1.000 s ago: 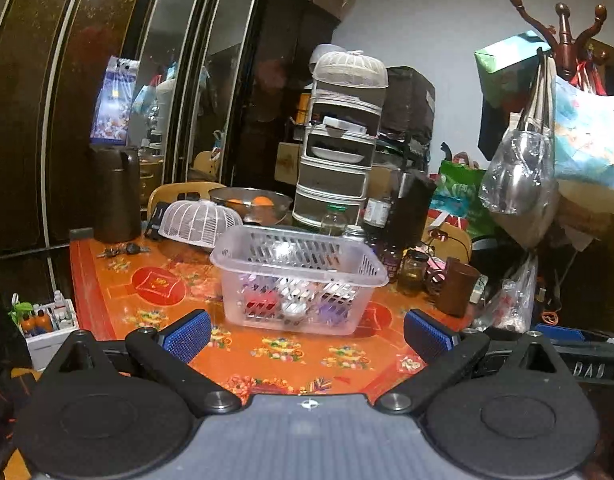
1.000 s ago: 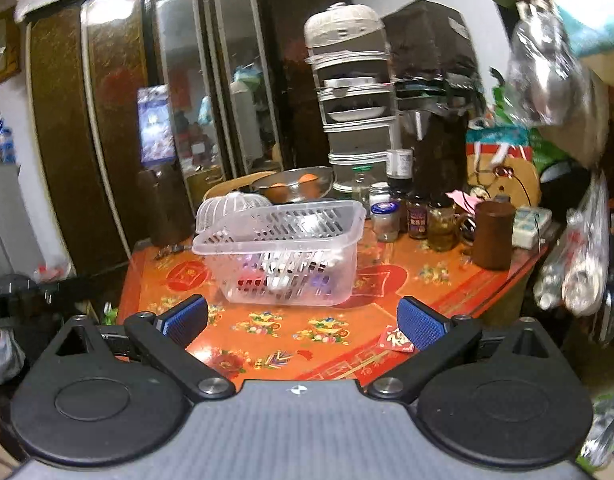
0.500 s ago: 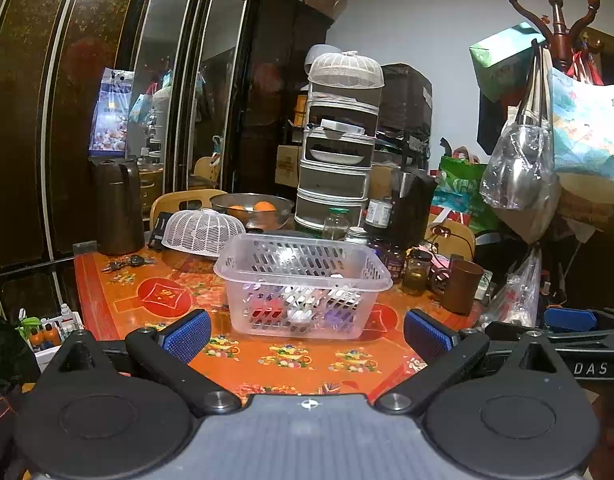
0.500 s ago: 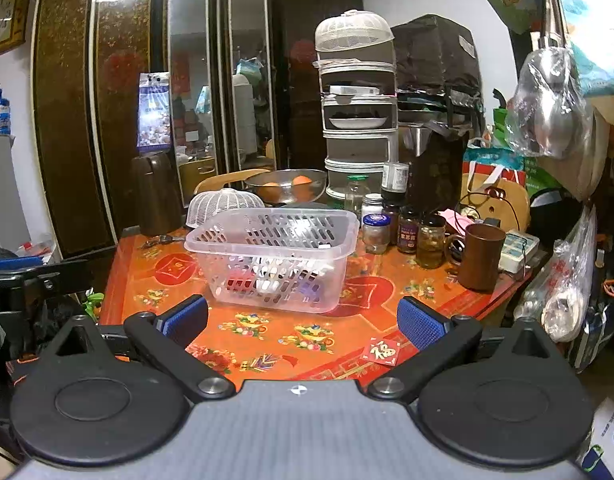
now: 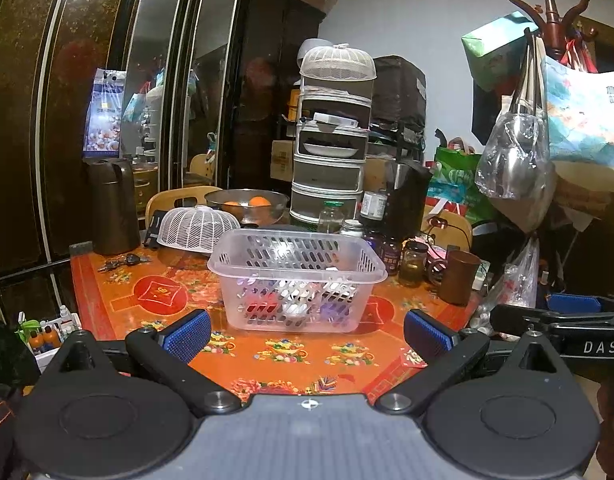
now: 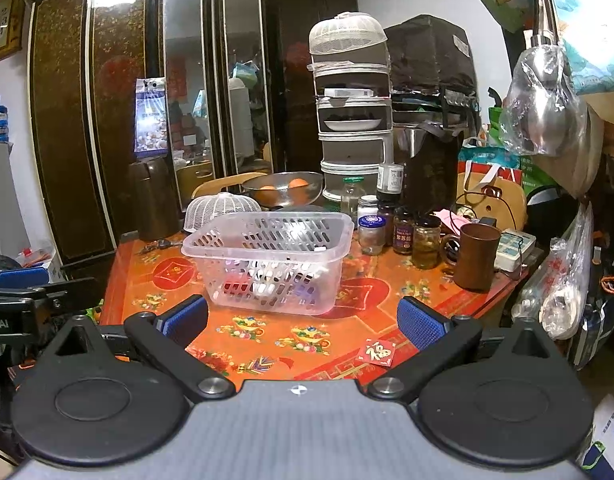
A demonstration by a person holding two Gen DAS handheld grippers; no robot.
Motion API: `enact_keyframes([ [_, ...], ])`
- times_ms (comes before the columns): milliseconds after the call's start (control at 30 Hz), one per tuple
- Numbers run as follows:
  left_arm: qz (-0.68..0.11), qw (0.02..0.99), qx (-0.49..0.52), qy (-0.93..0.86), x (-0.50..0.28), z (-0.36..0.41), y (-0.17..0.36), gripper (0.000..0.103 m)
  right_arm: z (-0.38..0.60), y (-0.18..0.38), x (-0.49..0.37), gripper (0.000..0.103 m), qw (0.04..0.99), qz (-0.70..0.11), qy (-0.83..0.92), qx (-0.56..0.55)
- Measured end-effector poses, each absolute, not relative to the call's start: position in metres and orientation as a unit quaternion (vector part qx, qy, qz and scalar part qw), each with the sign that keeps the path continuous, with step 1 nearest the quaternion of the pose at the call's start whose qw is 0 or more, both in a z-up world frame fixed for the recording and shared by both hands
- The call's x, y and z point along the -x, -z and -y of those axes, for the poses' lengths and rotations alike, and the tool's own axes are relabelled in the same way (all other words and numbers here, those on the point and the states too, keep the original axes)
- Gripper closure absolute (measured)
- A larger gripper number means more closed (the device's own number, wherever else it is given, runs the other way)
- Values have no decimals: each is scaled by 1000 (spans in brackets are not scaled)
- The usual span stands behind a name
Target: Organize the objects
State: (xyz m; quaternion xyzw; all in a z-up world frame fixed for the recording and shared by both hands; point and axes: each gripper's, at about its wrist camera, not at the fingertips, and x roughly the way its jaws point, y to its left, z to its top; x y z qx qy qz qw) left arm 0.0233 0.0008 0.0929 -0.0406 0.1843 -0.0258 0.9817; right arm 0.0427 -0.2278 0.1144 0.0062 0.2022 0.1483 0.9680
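A clear plastic slotted basket (image 5: 295, 280) stands on the orange patterned table (image 5: 155, 320) and holds several small red, white and purple items. It also shows in the right wrist view (image 6: 269, 264). My left gripper (image 5: 307, 338) is open and empty, back from the table's near edge, in front of the basket. My right gripper (image 6: 303, 320) is open and empty, also short of the basket. The right gripper's arm shows at the right in the left wrist view (image 5: 563, 316).
Behind the basket are a white mesh food cover (image 5: 197, 228), a metal bowl with oranges (image 5: 247, 204), jars (image 6: 403, 232), a brown mug (image 6: 477, 256), a dark jug (image 5: 111, 208) and a tiered food cabinet (image 5: 333, 152). Bags hang at the right (image 5: 515, 160). A red paper slip (image 6: 377, 352) lies near the table's edge.
Both grippers have pulled back and levelled out, so the basket looks smaller and farther. Both stay open and empty.
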Motion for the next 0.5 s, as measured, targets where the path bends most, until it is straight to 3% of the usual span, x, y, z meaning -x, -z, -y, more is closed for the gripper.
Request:
enact_keyframes([
  [500, -186, 981, 39, 26, -23, -1, -93, 0, 232, -115, -43, 0, 967, -206, -152, -11],
])
